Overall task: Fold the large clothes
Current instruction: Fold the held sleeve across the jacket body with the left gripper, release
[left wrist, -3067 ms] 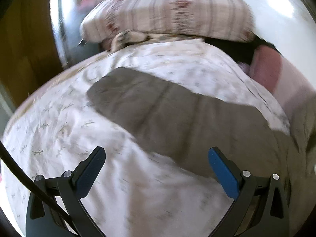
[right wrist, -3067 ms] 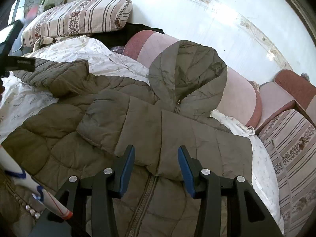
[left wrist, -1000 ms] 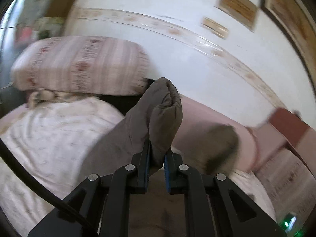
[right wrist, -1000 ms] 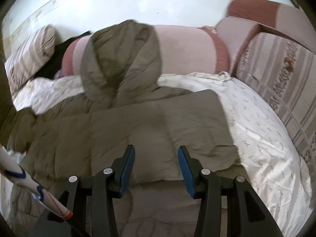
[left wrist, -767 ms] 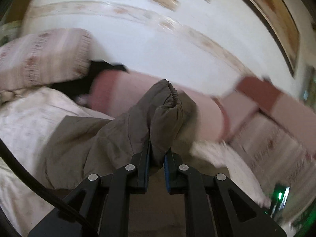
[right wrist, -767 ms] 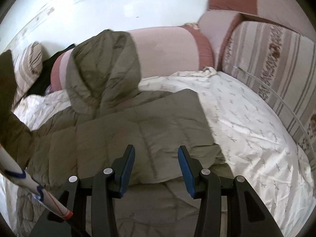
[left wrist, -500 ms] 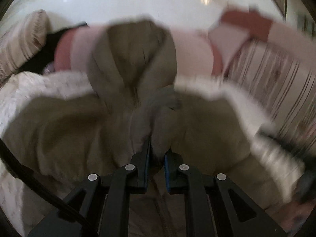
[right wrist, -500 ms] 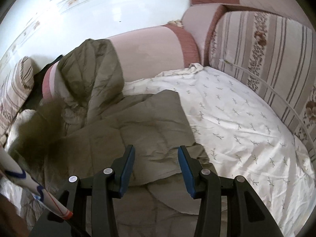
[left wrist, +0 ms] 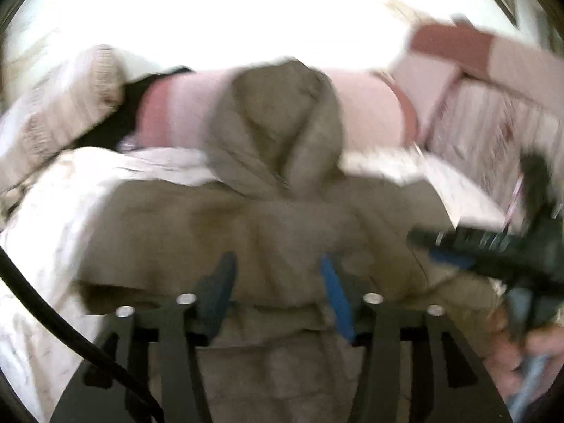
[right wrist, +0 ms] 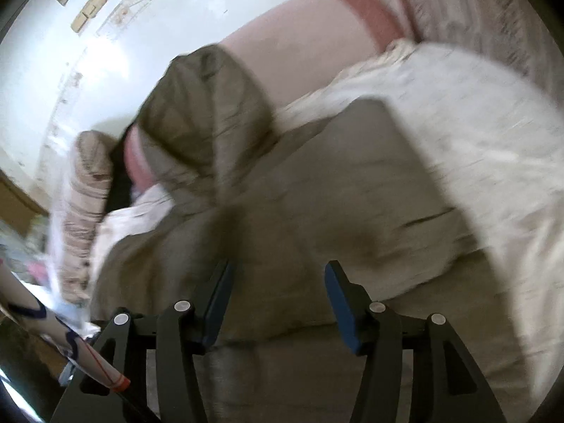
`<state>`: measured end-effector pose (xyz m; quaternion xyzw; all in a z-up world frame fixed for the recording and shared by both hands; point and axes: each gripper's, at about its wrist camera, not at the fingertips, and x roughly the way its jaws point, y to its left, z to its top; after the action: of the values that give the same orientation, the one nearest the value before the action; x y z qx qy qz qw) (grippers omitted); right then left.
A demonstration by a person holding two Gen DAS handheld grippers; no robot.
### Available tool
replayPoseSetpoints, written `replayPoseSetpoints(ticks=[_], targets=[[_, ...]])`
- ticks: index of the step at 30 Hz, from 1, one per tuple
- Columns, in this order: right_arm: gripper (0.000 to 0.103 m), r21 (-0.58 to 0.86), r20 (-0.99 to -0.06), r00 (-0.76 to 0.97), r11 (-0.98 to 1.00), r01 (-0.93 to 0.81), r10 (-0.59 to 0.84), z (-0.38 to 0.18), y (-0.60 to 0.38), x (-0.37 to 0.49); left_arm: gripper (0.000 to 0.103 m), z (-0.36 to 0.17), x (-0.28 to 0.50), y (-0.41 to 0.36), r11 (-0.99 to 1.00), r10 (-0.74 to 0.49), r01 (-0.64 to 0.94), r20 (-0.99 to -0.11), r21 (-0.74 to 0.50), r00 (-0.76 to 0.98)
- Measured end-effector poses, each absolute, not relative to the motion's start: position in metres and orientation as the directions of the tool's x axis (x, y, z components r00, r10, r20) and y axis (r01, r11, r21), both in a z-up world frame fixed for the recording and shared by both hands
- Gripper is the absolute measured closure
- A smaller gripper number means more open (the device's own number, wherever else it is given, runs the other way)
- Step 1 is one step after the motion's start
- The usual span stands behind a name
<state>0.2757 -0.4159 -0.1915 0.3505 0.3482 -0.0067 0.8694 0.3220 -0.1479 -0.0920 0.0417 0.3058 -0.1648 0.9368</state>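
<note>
Blue pads line the left gripper (left wrist: 278,289), whose jaws are opening, about half apart, over the coat (left wrist: 183,232) with nothing pinched between them; the pads hang just above a folded-in sleeve. In the right wrist view the right gripper (right wrist: 276,298) also has blue pads and its jaws are opening, roughly half apart, with the coat's fabric below and in front of them but not pressed by them. The same right gripper shows blurred at the right edge of the left wrist view, a hand (left wrist: 518,352) wrapped round it.

The coat is an olive quilted one, lying flat on the sheet (left wrist: 53,232). Its long axis runs away from both grippers: hem near them, hood (left wrist: 278,123) at the far end, propped up against a pink bolster (left wrist: 366,112). Both sleeves lie folded across the chest, so the body reads as a rough rectangle. The sheet is white with small sprigs. A striped pillow (left wrist: 60,112) sits far left, striped cushions (left wrist: 493,120) far right. Both views are motion-blurred
</note>
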Motion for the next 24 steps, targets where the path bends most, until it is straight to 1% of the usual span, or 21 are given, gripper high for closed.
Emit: replayPoseSetpoints(ticks=[1,2,4,6,9,11,12,13,14,16,19,21,23,24], targets=[[0.044,0.621,-0.601,0.754,0.748,0.233,0.265,-0.193,-0.409,0.282,0.041,-0.085,0.322,-0.130,0.960,-0.246,0.276,-0.566,-0.034,0.787],[0.043,0.647,-0.586,0.749,0.735,0.203,0.309,-0.196,-0.400,0.289,0.039,-0.082,0.324,-0.114,0.974,-0.203,0.225,-0.555,-0.030,0.807],[0.042,0.692,-0.567,0.733,0.699,0.177,0.375,-0.203,-0.388,0.299,0.039,-0.080,0.335,-0.083,0.994,-0.104,0.110,-0.534,-0.021,0.839],[0.042,0.698,-0.586,0.708,0.688,0.196,0.393,-0.211,-0.378,0.306,0.039,-0.083,0.352,-0.054,1.000,-0.011,0.008,-0.537,-0.008,0.843],[0.042,0.696,-0.601,0.693,0.686,0.210,0.397,-0.221,-0.370,0.313,0.039,-0.089,0.372,-0.016,0.994,0.031,-0.084,-0.553,-0.071,0.832],[0.042,0.689,-0.605,0.694,0.694,0.211,0.390,-0.225,-0.368,0.317,0.039,-0.095,0.389,0.003,0.984,0.018,-0.118,-0.586,-0.134,0.810],[0.044,0.691,-0.598,0.698,0.694,0.201,0.394,-0.226,-0.367,0.319,0.039,-0.097,0.390,0.011,0.980,0.011,-0.128,-0.594,-0.155,0.804],[0.058,0.691,-0.593,0.700,0.698,0.188,0.398,-0.226,-0.368,0.323,0.039,-0.099,0.393,0.014,0.976,0.007,-0.136,-0.603,-0.168,0.798],[0.077,0.687,-0.595,0.695,0.703,0.180,0.403,-0.227,-0.369,0.327,0.039,-0.102,0.399,0.015,0.975,0.001,-0.137,-0.613,-0.175,0.790],[0.082,0.688,-0.595,0.695,0.703,0.180,0.404,-0.226,-0.374,0.329,0.039,-0.104,0.402,0.015,0.976,0.003,-0.138,-0.618,-0.170,0.786],[0.084,0.659,-0.609,0.711,0.723,0.207,0.352,-0.216,-0.384,0.322,0.039,-0.110,0.404,0.012,0.980,-0.001,-0.123,-0.615,-0.159,0.789],[0.084,0.605,-0.634,0.725,0.756,0.249,0.269,-0.204,-0.393,0.315,0.039,-0.117,0.408,0.005,0.984,-0.019,-0.097,-0.625,-0.151,0.780],[0.084,0.512,-0.675,0.725,0.792,0.332,0.133,-0.196,-0.405,0.306,0.039,-0.125,0.412,-0.008,0.991,-0.023,-0.069,-0.641,-0.118,0.767],[0.084,0.495,-0.680,0.725,0.795,0.349,0.105,-0.194,-0.408,0.303,0.039,-0.130,0.415,-0.017,0.994,-0.019,-0.055,-0.651,-0.093,0.758]])
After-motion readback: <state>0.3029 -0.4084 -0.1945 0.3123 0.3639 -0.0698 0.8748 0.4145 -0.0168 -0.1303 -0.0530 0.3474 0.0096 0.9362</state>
